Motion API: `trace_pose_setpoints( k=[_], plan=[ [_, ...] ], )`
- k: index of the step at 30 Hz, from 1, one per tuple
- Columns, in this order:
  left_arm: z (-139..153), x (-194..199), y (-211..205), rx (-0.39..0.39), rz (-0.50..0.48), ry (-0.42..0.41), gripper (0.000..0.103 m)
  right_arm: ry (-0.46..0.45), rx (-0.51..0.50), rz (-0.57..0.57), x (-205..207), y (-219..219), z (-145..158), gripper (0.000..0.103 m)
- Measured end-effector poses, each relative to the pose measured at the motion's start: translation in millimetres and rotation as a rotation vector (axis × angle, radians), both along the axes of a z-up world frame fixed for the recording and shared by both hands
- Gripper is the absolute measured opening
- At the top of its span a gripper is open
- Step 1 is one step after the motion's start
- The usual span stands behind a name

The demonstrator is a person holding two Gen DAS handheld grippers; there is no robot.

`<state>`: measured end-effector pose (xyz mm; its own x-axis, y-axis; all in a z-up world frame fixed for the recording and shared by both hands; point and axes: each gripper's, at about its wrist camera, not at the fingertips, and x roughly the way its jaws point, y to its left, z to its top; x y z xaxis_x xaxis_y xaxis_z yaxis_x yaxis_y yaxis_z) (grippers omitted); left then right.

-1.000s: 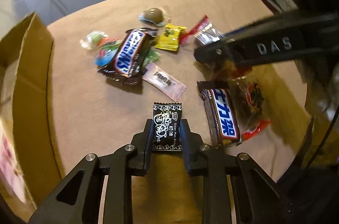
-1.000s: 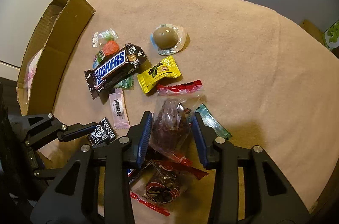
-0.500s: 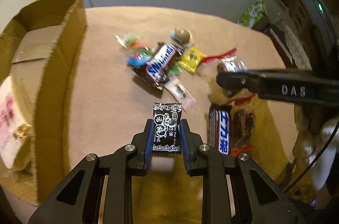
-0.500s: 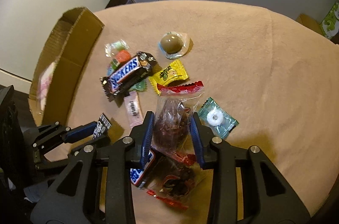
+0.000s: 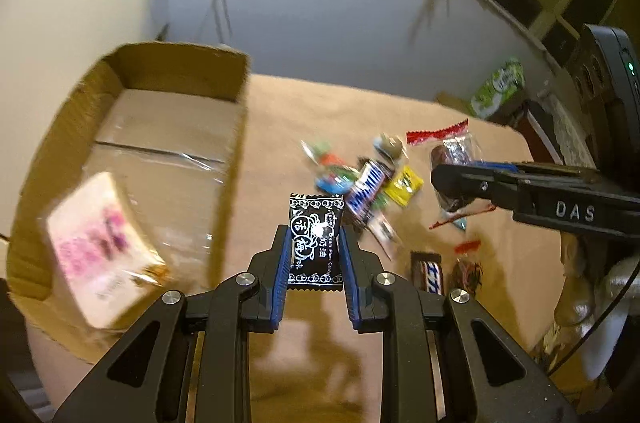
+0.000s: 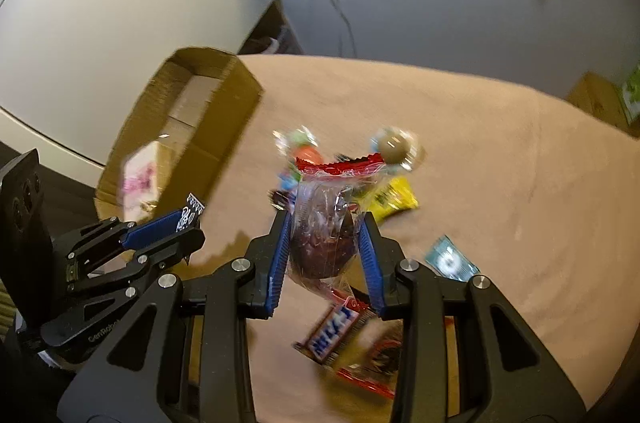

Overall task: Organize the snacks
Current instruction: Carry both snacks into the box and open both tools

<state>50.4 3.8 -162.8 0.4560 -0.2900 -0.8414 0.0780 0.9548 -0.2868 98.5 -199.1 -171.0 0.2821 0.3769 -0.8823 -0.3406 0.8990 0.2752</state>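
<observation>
My left gripper [image 5: 314, 243] is shut on a black candy packet [image 5: 316, 239] and holds it above the table, right of the open cardboard box [image 5: 236, 127]. It shows in the right wrist view too [image 6: 188, 219]. My right gripper [image 6: 324, 239] is shut on a clear red-topped bag with a dark snack [image 6: 324, 219], lifted above the pile. It also shows in the left wrist view [image 5: 444, 179]. A pink packet [image 5: 100, 247] lies in the box. Loose snacks lie on the table: a Snickers bar [image 5: 366, 191] and a yellow packet [image 5: 402, 185].
The tan table cloth [image 6: 500, 163] carries a second Snickers bar [image 6: 334, 333], a red-edged clear packet [image 6: 380, 359], a teal mint packet [image 6: 450, 259] and a round brown candy [image 6: 392, 143]. The box [image 6: 200, 127] stands at the table's left edge. A wall with cables is behind.
Both grippers have risen from the table with their snacks. The left one has swung left towards the box, which now shows more of its inside.
</observation>
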Motion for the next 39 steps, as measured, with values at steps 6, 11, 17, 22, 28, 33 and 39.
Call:
trace_pose_setpoints(
  k=[6, 11, 17, 22, 28, 33, 39],
  plan=[
    [6.9, 5.6, 29.7, 0.010, 0.073, -0.021, 0.022, -0.028, 0.014, 0.063, 8.5, 37.0, 14.8, 0.035],
    [10.9, 11.0, 54.9, 0.015, 0.133, -0.028, 0.022, -0.042, 0.024, 0.119, 17.5, 70.5, 21.5, 0.035],
    [8.8, 15.7, 75.6, 0.024, 0.181, -0.026, 0.022, -0.037, 0.039, 0.176, 28.0, 109.9, 21.9, 0.035],
    [6.3, 17.5, 88.6, 0.032, 0.209, -0.021, 0.022, -0.028, 0.038, 0.218, 35.9, 142.6, 18.5, 0.035],
    [2.1, 17.3, 101.3, 0.039, 0.234, -0.010, 0.022, -0.006, 0.028, 0.231, 45.9, 164.2, 5.1, 0.035],
    [0.8, 16.0, 108.6, 0.040, 0.250, -0.005, 0.022, 0.007, 0.016, 0.236, 51.2, 174.7, -4.2, 0.036],
    [1.0, 16.0, 113.2, 0.037, 0.259, -0.003, 0.023, 0.017, 0.007, 0.246, 52.2, 184.2, -11.4, 0.036]
  ],
)
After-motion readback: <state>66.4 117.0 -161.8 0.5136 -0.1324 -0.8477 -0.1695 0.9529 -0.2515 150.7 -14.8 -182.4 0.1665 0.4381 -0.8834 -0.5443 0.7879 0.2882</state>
